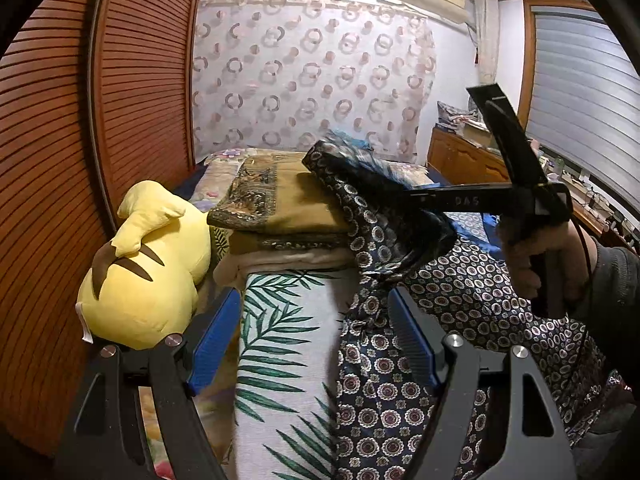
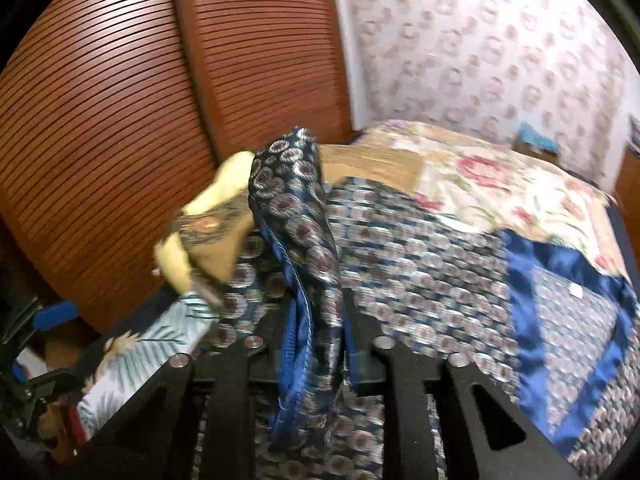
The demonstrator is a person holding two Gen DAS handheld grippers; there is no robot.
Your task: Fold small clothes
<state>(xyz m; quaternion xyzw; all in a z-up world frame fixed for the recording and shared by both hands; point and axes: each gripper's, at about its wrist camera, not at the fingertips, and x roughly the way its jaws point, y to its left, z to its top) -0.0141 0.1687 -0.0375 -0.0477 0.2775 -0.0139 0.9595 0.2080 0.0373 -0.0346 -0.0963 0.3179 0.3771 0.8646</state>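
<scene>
Left wrist view: the left gripper [image 1: 314, 332] stands spread above the bed [image 1: 280, 360], nothing between its blue pads; the patterned navy garment [image 1: 460, 300] lies at its right finger, one edge lifted by the right gripper [image 1: 404, 196].
Right wrist view: the right gripper [image 2: 316, 320] pinches a raised fold of the garment [image 2: 296, 208]

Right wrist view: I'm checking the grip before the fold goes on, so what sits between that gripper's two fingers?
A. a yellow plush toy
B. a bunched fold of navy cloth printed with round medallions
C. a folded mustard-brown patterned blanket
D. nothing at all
B: the right gripper has its black fingers closed on a raised fold of the navy medallion-print cloth, while the yellow plush toy lies farther back.
</scene>
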